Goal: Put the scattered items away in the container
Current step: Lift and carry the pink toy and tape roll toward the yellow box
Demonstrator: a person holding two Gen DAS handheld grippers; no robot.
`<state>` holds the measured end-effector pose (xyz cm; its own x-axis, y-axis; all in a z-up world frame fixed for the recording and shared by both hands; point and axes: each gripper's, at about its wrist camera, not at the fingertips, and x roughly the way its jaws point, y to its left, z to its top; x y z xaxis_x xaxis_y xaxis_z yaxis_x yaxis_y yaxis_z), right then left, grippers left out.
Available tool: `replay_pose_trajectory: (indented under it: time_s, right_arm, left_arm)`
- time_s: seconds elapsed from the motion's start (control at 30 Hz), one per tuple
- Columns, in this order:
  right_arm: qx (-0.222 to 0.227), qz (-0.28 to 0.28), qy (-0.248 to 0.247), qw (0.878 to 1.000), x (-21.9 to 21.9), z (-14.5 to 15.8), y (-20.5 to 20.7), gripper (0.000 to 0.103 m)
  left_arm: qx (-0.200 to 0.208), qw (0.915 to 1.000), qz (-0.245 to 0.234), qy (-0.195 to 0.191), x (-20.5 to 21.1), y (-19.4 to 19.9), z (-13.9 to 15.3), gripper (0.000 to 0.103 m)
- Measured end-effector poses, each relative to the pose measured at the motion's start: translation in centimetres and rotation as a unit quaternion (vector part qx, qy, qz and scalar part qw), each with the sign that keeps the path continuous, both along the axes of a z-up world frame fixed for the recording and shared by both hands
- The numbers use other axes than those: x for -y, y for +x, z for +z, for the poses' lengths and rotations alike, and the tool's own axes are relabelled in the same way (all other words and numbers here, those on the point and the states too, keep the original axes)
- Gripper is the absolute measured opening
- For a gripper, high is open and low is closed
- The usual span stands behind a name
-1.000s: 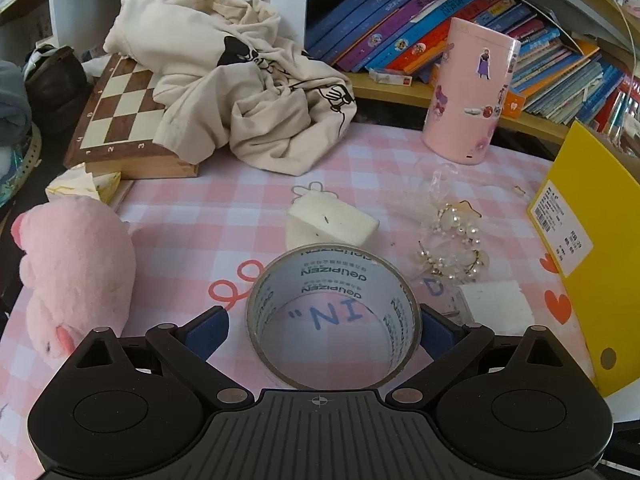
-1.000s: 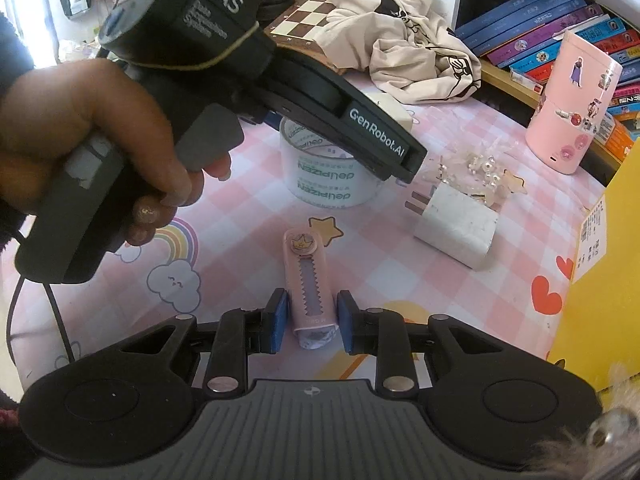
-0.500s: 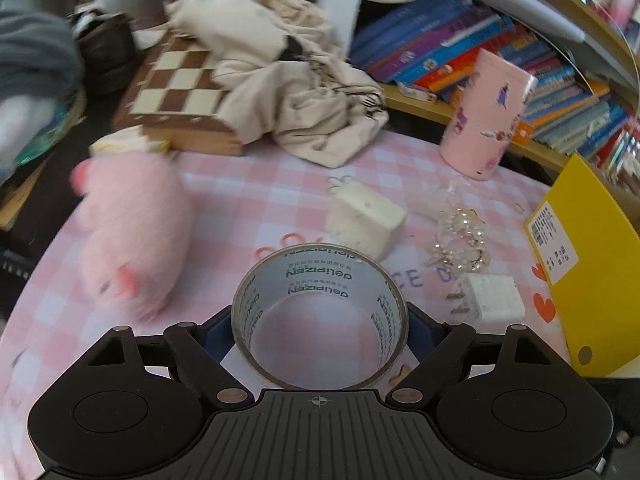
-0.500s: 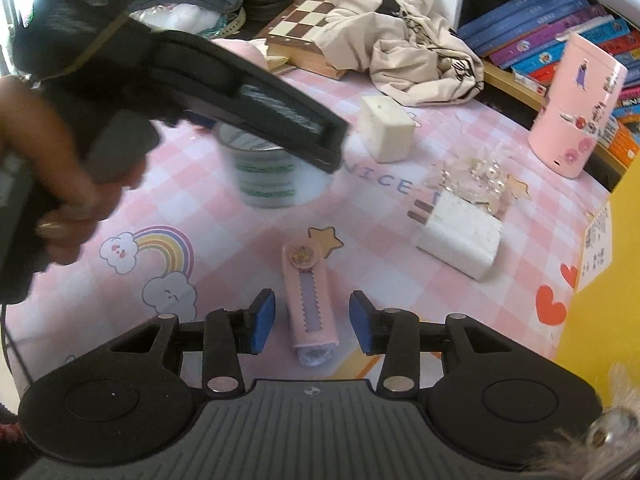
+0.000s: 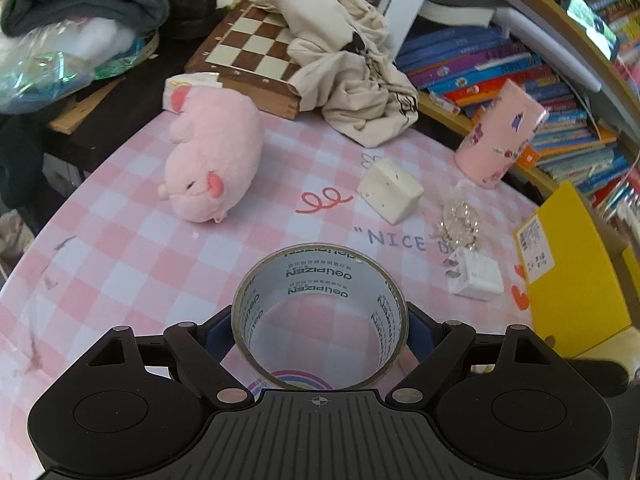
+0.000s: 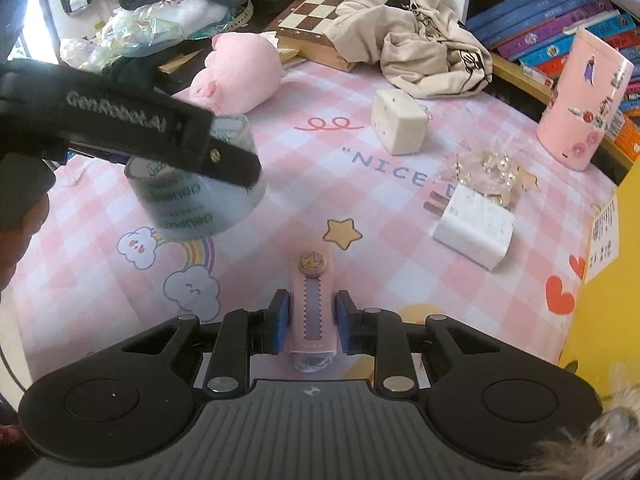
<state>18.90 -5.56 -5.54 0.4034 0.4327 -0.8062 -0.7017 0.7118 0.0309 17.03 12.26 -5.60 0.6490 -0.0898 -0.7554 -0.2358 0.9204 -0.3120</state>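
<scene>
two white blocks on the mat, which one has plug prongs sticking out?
The white charger nearest the yellow container, beside the pearl trinkets: metal prongs jut from its end. The other white block, near the beige cloth, shows none.

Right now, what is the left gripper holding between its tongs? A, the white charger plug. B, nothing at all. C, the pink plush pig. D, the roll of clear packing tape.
D. The left gripper has its tongs closed on the outside of the tape roll, and the right wrist view shows that roll lifted off the table, while the plush pig and the charger plug lie untouched on the tablecloth.
</scene>
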Motion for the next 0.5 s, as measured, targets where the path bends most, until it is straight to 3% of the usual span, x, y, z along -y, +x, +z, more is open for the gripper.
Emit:
replay_pose_trajectory:
  time_s: [0.5]
  right_arm:
    - [-0.006,-0.023,0.017,1.000,1.4,2.1,-3.8,0.023]
  left_arm:
    - [0.007,0.9991,0.008,-0.042,-0.1,-4.6,1.2,0.086]
